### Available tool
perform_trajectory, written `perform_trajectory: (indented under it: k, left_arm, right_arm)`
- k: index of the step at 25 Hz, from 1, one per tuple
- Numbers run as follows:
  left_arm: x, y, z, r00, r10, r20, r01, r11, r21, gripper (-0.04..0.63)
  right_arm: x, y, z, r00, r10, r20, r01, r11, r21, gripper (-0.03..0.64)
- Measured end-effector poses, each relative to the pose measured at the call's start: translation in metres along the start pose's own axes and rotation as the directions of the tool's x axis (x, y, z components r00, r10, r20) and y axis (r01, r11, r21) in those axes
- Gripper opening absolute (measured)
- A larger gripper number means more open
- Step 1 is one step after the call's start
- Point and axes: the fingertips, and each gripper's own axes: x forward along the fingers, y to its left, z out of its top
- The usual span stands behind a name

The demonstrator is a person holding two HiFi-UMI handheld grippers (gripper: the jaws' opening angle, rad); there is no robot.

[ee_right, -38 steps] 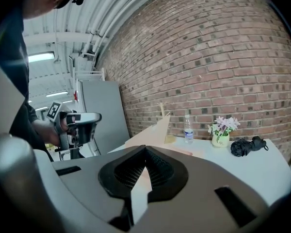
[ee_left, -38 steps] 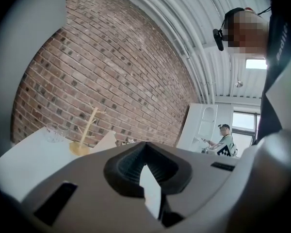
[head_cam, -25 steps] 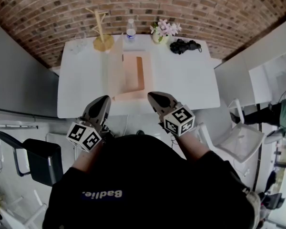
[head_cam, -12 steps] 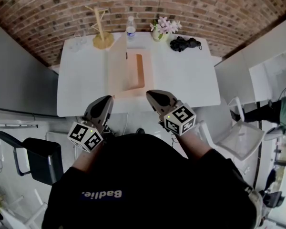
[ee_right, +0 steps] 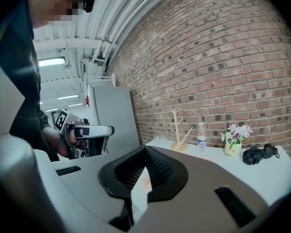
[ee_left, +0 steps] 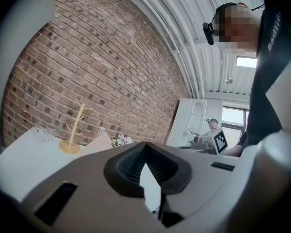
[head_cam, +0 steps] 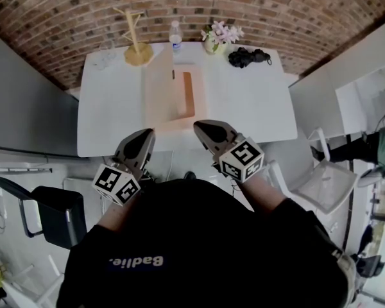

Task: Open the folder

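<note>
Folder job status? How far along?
Done: the pale orange plastic folder on the white table looks open, cover standing up. In hand: nothing; left tongs and right tongs are shut, empty, near the table's edge. Left: perhaps laying the cover flat.

Right gripper — crept slightly forward

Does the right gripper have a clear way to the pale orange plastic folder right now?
Probably yes: the right gripper hovers by the folder's near edge with nothing between them, though its shut jaws must open to grip.
</note>
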Motion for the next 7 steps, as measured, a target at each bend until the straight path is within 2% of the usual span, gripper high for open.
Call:
perform_trajectory:
  k: [7]
  left_arm:
    - [-0.0008, -0.0006, -0.0004, 1.0, 0.003, 0.0, -0.003, 1.0, 0.003, 0.003]
  right_arm:
    - [0.0001, 0.0032, 0.0019, 1.0, 0.007, 0.002, -0.007, 1.0, 0.008, 0.029]
